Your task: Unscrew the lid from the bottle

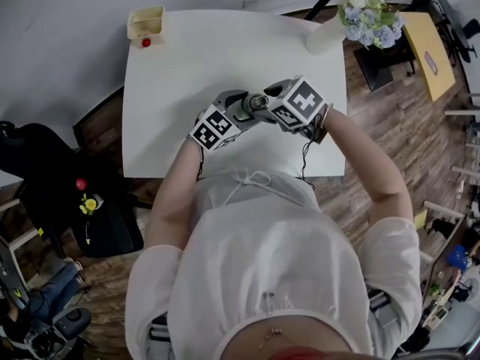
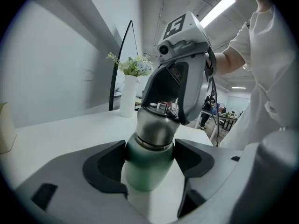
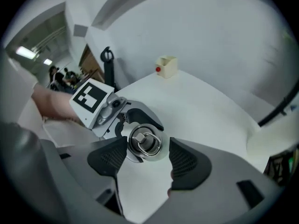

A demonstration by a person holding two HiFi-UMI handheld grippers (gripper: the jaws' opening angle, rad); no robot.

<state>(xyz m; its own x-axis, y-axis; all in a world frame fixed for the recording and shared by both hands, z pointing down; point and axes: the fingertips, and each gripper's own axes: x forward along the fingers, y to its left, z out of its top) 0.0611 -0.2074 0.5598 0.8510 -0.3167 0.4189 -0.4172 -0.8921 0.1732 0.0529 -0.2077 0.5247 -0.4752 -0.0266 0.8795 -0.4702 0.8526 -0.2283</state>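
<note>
The left tongs [image 2: 149, 163] pointed slightly downward, jaws clamped on the bottle [image 2: 141, 174]. The right tongs [image 3: 147, 148] pointed steeply down, jaws parted around the lid [image 3: 145, 141]. The left forearm [image 1: 177, 190] and right forearm [image 1: 369, 163] reached forward, converging.

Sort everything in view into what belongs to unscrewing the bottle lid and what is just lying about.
Job: bottle, clamped in the left gripper; lid, between the open jaws of the right gripper.
Lying about: vase of flowers; cream box with red knob.
</note>
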